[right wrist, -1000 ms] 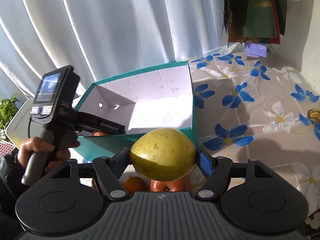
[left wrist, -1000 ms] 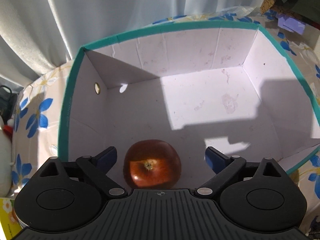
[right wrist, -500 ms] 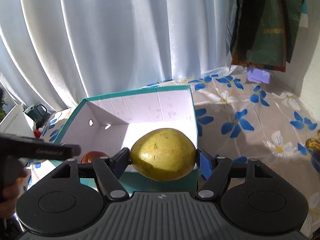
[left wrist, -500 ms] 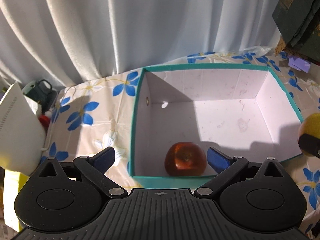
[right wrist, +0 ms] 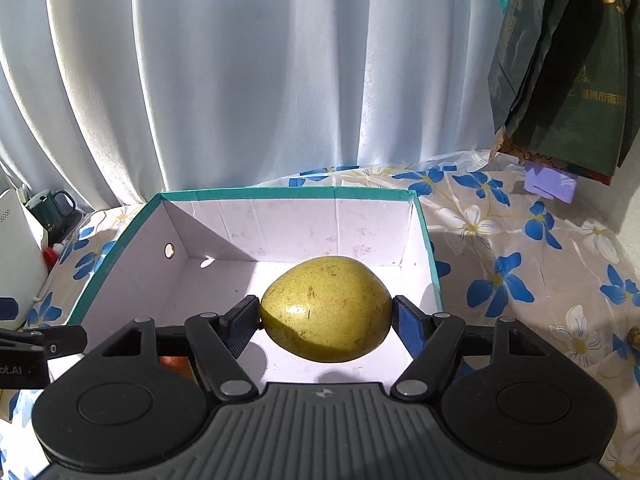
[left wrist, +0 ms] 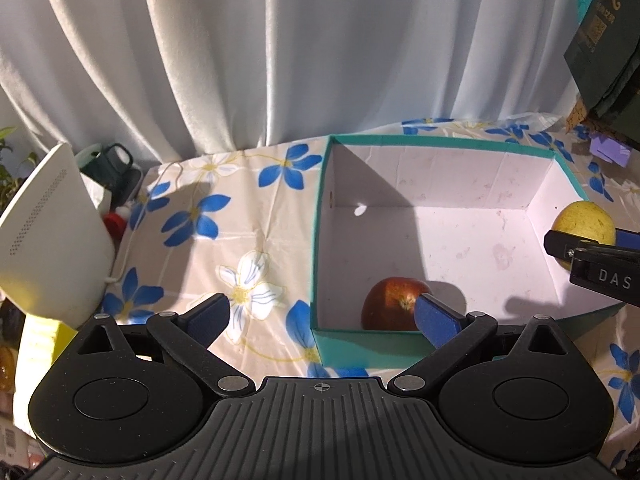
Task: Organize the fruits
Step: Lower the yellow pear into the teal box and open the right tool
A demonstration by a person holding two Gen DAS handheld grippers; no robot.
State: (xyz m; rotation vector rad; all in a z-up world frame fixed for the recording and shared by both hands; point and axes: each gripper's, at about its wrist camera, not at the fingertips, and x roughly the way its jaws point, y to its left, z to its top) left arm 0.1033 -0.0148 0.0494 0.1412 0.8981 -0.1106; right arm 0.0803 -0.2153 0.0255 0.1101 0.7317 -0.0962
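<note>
My empty left claw [left wrist: 320,314] has backed off spread from the red apple [left wrist: 394,303] in the teal-rimmed white cardboard box [right wrist: 280,192], so my right claw [right wrist: 325,316], pinching the yellow-green pear [right wrist: 325,314], can now lower it inside.

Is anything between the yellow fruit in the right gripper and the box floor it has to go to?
Nothing visible. The yellow fruit hangs over bare floor of the box; the red fruit lies off by the near left corner.
</note>
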